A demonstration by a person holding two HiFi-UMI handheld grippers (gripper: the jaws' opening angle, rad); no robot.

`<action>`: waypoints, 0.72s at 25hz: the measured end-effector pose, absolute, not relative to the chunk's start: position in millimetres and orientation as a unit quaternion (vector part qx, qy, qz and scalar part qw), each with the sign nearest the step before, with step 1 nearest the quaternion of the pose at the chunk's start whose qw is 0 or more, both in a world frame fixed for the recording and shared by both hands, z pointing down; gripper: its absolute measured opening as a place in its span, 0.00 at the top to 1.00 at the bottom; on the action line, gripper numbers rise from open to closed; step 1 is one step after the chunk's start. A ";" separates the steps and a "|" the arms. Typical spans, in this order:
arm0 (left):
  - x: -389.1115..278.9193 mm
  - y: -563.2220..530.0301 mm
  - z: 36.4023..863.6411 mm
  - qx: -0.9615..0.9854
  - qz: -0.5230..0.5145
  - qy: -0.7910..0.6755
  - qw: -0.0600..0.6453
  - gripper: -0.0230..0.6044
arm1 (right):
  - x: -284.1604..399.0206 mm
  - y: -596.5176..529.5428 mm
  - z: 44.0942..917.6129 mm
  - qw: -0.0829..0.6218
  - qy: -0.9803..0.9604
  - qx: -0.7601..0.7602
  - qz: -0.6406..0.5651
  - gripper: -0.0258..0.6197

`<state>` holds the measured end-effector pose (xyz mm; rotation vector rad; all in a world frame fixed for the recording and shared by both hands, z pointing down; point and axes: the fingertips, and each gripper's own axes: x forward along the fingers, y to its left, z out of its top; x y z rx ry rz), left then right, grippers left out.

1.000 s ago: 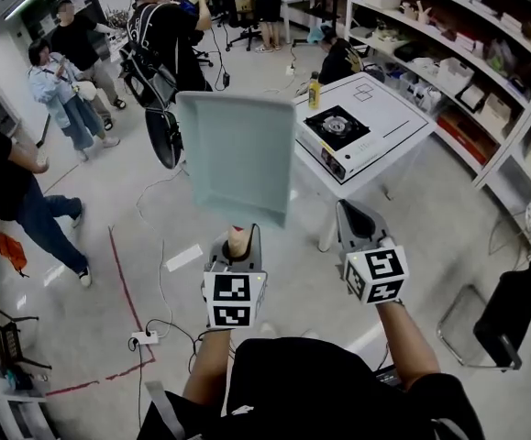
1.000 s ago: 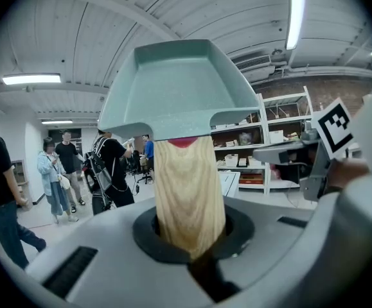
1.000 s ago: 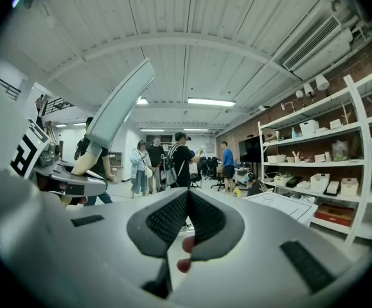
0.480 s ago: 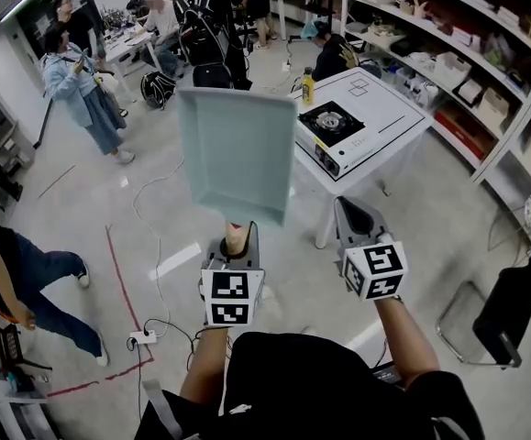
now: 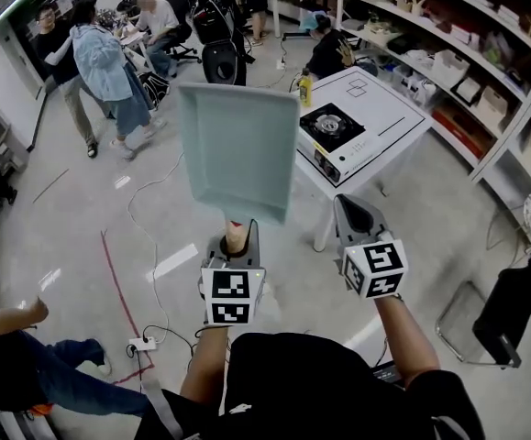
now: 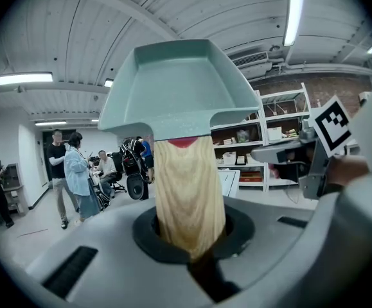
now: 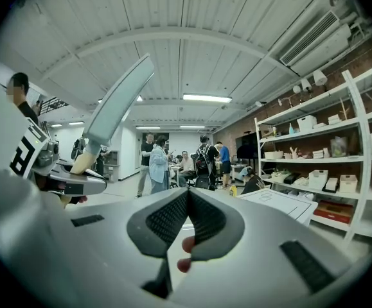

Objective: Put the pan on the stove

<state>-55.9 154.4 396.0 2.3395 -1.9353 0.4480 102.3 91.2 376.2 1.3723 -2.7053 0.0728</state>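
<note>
No word, brand or number can be read anywhere. The only printed signs are black-and-white square patterns without letters. One is on the white plastic cube of the left gripper, at six o'clock in the head view. Another is on the matching cube of the right gripper, at four o'clock. Any labels on the white shelf boxes at two o'clock are too small to read.

The left tongs clamp the pale wooden handle of the square teal pan.
</note>
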 end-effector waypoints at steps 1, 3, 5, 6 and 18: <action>-58.2 148.8 397.1 0.762 0.147 -0.629 0.037 0.92 | 99.3 85.6 377.6 0.054 -0.890 0.452 0.025 0.96; -63.6 137.4 399.5 0.763 0.147 -0.628 0.039 0.92 | 92.4 74.4 380.0 0.055 -0.890 0.451 0.025 0.96; -70.4 125.3 401.0 0.763 0.147 -0.628 0.040 0.92 | 84.6 62.4 381.2 0.056 -0.891 0.450 0.025 0.96; -73.8 118.8 401.4 0.762 0.147 -0.629 0.040 0.92 | 81.1 55.8 381.6 0.056 -0.891 0.450 0.025 0.96; -114.9 27.2 390.0 0.761 0.144 -0.631 0.038 0.92 | 38.1 -36.5 372.6 0.054 -0.892 0.449 0.028 0.96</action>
